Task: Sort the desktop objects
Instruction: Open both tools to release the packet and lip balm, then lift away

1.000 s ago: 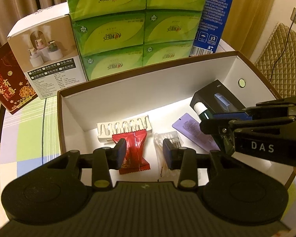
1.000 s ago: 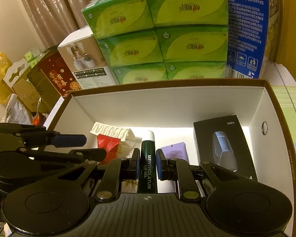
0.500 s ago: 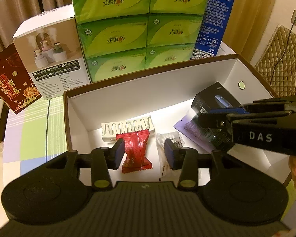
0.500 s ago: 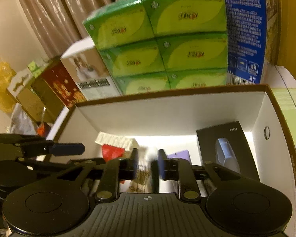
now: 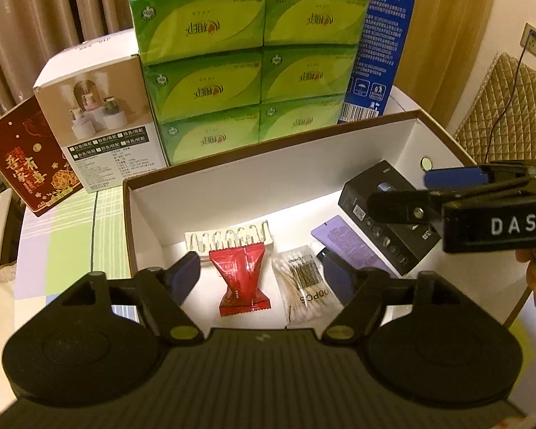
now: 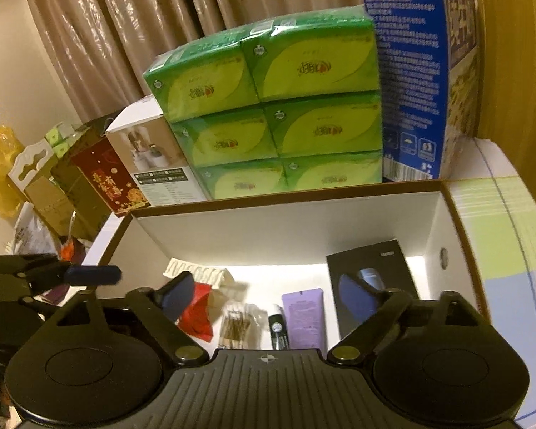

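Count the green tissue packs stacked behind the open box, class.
6 green tissue packs: top left, top right, middle left, middle right, bottom left, bottom right. More may be hidden behind them.

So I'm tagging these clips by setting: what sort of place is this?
Most likely a room in a home: floor-length curtains, a bulk tissue pack on a checked tablecloth, and a wall socket.

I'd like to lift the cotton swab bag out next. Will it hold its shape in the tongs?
Probably not: the cotton swab bag looks like thin, crinkled clear film, so it may sag and slip. It seems light, and the loose swabs inside could shift.
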### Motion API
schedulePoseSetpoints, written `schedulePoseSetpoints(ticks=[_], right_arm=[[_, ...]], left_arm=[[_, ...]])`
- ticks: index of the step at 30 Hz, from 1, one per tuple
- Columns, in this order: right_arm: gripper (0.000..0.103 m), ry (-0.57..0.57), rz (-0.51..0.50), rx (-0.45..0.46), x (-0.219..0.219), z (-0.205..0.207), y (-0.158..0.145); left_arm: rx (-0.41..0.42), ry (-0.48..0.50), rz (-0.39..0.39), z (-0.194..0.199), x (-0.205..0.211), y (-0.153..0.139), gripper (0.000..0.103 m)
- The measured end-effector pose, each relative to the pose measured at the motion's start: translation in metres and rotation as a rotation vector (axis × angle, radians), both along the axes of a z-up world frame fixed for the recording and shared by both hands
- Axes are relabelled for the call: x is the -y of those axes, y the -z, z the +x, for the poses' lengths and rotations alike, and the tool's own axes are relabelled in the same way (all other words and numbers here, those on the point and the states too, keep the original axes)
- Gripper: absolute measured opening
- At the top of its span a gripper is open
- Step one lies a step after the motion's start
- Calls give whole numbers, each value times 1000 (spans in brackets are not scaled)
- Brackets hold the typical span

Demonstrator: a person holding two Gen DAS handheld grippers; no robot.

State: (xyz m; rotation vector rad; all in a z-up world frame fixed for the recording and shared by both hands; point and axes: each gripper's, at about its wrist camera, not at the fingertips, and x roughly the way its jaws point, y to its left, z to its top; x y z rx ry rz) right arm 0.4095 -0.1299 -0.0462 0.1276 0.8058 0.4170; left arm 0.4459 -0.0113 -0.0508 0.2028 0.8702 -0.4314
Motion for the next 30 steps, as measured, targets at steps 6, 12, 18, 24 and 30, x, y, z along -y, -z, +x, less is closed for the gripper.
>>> schedulePoseSetpoints(ticks=[6, 12, 18, 24, 30], right_arm=[[101, 23, -8, 30, 14, -13, -9], [101, 46, -9, 28, 29, -27, -15], [101, 71, -19, 21, 41, -45, -21], [101, 82, -31, 33, 47, -67, -28], [101, 78, -28, 57, 51, -90, -40]], left_arm=[[23, -2, -13, -10, 0, -11, 84], [40, -16, -33, -21, -3, -23, 91], [63, -25, -48, -37, -6, -35, 93], [98, -39, -45, -59, -7, -46, 96], [124, -45, -45, -81, -8, -58, 97]])
